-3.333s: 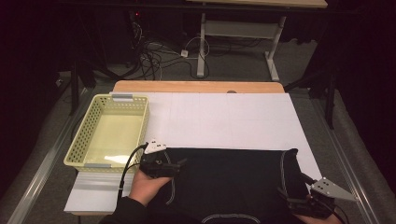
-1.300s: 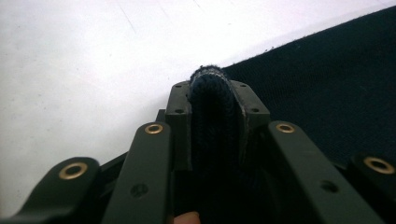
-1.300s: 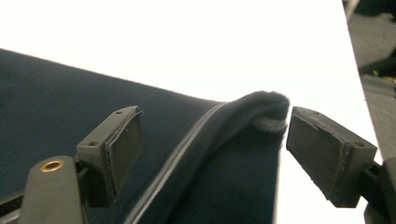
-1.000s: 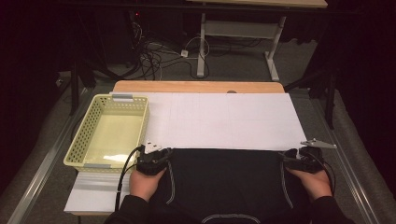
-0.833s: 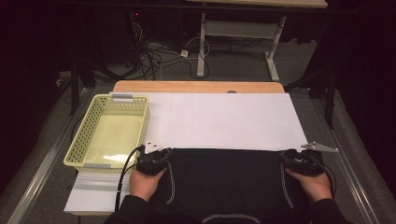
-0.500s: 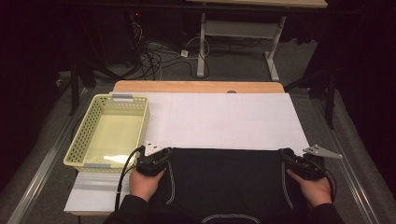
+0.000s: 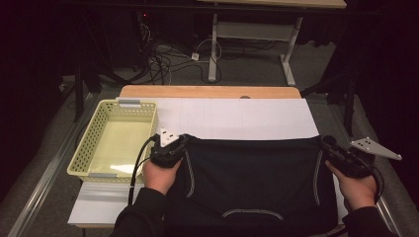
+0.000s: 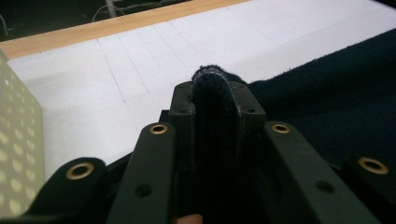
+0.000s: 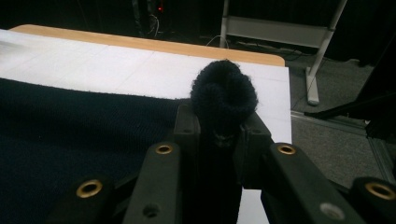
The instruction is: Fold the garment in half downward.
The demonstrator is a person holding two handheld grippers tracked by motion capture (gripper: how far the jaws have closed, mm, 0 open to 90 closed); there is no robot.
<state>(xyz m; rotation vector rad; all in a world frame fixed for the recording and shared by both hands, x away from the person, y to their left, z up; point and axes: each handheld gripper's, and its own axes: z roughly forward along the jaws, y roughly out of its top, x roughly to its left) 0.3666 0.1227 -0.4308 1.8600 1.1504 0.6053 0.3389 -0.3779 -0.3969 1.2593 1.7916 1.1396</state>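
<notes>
A dark navy knit garment (image 7: 252,173) with pale curved seams lies across the near half of the white table top (image 7: 237,116). My left gripper (image 7: 182,143) is shut on its far left corner, and a fold of the knit (image 8: 212,86) bulges up between the jaws of my left gripper (image 8: 212,95). My right gripper (image 7: 327,143) is shut on the far right corner; its jaws have just been closing. A bunched knob of the fabric (image 9: 224,95) sits pinched between the jaws of my right gripper (image 9: 223,121). The far edge of the garment is stretched taut between the two grippers.
A pale yellow perforated basket (image 7: 84,148) stands on the table's left side, close to my left hand. A bare wooden strip (image 7: 207,92) runs along the far edge. Beyond the table are a desk frame (image 7: 247,29) and cables on the floor.
Both hands have risen and moved slightly away from me, lifting the garment's far edge. The right gripper has shut on the right corner.
</notes>
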